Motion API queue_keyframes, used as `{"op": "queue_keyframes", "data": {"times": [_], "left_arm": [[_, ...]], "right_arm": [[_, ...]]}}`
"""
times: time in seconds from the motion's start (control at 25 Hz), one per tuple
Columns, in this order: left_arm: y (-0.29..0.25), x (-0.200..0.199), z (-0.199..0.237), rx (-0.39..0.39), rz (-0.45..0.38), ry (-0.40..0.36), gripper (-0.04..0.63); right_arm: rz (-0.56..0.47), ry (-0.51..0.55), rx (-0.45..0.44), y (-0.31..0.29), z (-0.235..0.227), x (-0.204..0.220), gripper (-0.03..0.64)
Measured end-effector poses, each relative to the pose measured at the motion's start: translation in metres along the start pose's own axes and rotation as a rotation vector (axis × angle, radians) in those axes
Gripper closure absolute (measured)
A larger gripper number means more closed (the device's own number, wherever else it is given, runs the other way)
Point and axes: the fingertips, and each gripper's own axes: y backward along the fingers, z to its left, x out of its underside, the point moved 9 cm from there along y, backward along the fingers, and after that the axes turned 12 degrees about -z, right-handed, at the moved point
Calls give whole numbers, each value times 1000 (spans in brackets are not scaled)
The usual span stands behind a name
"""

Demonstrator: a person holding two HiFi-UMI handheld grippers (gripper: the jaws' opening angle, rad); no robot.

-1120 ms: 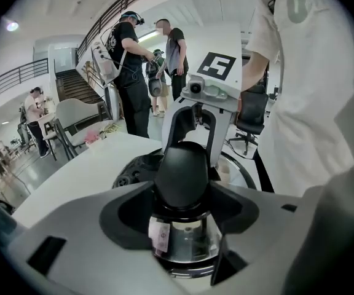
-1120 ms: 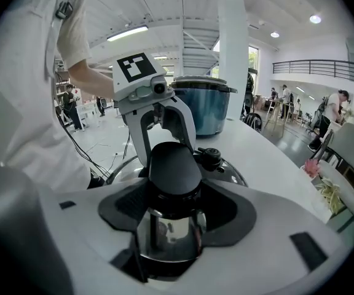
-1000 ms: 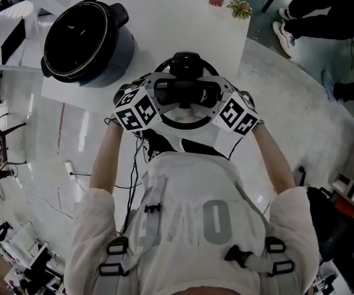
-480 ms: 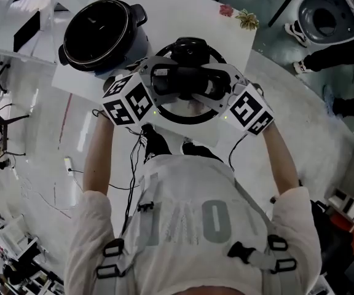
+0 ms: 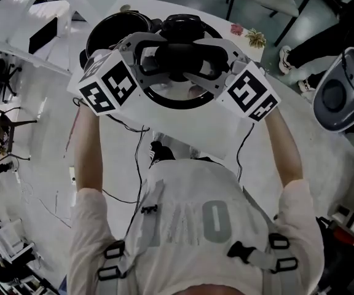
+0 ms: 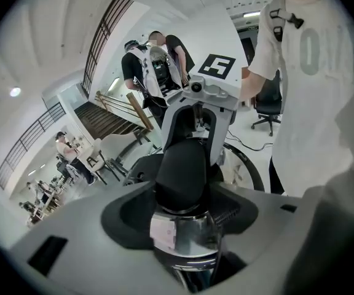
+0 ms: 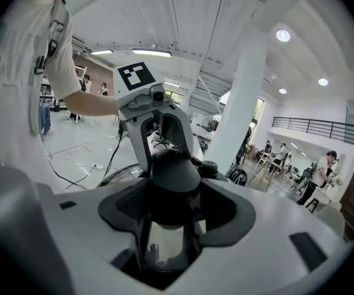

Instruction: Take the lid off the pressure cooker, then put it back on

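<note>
Pressure-cooker lid (image 5: 178, 101) held up clear of desk (image 5: 189, 134). Left claw (image 6: 183, 211) pinching lid handle (image 5: 178, 71) at its 9 o'clock end. Right claw (image 7: 166, 211) pinching the 3 o'clock end. Open pot (image 5: 109, 34) stands on desk, at 11 o'clock from lid.

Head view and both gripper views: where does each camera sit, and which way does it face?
Head view: on the person's head, facing steeply down at the lid held by left tool and right tool; forearms, torso show.
Left gripper view: on left tool, facing along its jaws, shut on the handle, toward right tool; torso at right.
Right gripper view: on right tool, facing left tool; torso at left.
Shared: both gripper views show the handle.
</note>
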Motion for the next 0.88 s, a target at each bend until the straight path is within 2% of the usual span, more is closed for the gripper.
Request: {"op": "queue_keyframes", "data": {"times": [0.28,0.44,0.56,0.72,0.88], "left_arm": [[56,17,48,-30,-43,-21,336],[93,49,80,-30,-64,-19,337],[123,75,106,-8,-47,-25,337],[136,102,123,29,-31,-35,342],[133,123,131,59,-28,-28,342]], "right_arm": [[-57,5,39,-54,-24,-39,360],[-58,-3,66,-107,-35,-58,362],[-54,-32,87,-151,-42,-71,364],[-67,-99,124,-185,-45,-66,364],[-43,-118,142,-202,-45,-56,364]]}}
